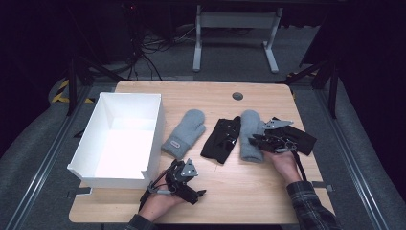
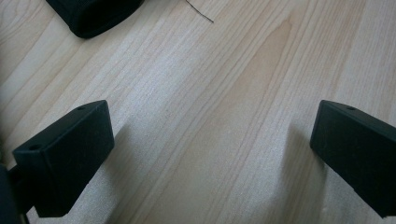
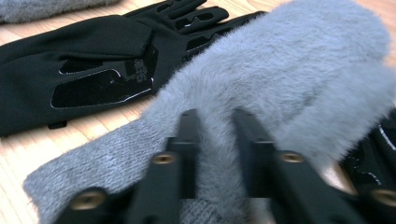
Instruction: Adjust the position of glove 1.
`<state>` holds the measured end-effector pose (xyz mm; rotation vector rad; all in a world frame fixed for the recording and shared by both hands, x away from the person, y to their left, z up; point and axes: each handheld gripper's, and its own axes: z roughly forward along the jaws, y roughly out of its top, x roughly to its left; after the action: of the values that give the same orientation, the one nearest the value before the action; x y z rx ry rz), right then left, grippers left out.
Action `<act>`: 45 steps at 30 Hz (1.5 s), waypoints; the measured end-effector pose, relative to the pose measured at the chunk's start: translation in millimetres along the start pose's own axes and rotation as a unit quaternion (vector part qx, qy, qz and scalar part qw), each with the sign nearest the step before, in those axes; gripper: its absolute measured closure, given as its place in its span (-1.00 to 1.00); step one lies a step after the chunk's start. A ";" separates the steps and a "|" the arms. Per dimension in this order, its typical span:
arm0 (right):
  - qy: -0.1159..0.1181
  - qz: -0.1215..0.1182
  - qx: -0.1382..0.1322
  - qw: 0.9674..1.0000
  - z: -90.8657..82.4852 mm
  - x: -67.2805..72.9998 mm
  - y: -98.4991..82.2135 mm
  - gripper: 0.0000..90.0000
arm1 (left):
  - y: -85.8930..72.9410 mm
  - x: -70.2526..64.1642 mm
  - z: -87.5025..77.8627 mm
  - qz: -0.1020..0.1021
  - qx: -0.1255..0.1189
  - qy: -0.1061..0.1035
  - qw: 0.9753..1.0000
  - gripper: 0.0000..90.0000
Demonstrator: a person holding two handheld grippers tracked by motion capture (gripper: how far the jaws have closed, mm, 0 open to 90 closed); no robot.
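Grey mitten (image 3: pixel 261 93) pinched between right gripper (image 3: pixel 215 126) jaws | left gripper (image 2: pixel 210 154) spread wide, well apart over table (image 2: pixel 210 84)

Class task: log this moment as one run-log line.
right tool: shut on fluffy grey wool mitten | left tool: open, over bare wooden table

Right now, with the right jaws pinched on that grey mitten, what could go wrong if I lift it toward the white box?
The right gripper pinches only a fold of the grey mitten, so the fuzzy fabric may slip out on lifting. That mitten lies against the black glove on one side and partly over another black glove, so either might drag along. The white box sits across the table, beyond the other grey mitten, a long carry.
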<state>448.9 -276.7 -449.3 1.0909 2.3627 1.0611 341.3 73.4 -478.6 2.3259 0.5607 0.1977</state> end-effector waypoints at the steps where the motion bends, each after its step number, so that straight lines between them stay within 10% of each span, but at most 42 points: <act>1: -0.004 -0.004 -0.002 1.000 -1.3 0.4 0.2 0.89 | 0.0 0.0 0.0 0.000 0.000 0.000 1.000 -1.00; 15: -0.001 -0.012 -0.049 0.999 -49.2 5.2 0.6 0.95 | 0.0 -0.1 -0.1 0.000 0.000 0.000 1.000 -1.00; 39: 0.071 -0.039 -0.022 0.996 -87.6 82.2 -43.9 0.94 | -0.2 -0.4 -0.2 -0.001 0.000 0.001 1.000 -1.00; 45: 0.081 -0.042 -0.007 0.996 -84.5 87.5 -47.1 0.50 | -0.2 -0.5 -0.2 -0.001 -0.001 0.001 1.000 -1.00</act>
<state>320.5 -272.1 -426.8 0.9232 2.4980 1.1739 340.8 73.4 -478.6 2.3240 0.5637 0.1988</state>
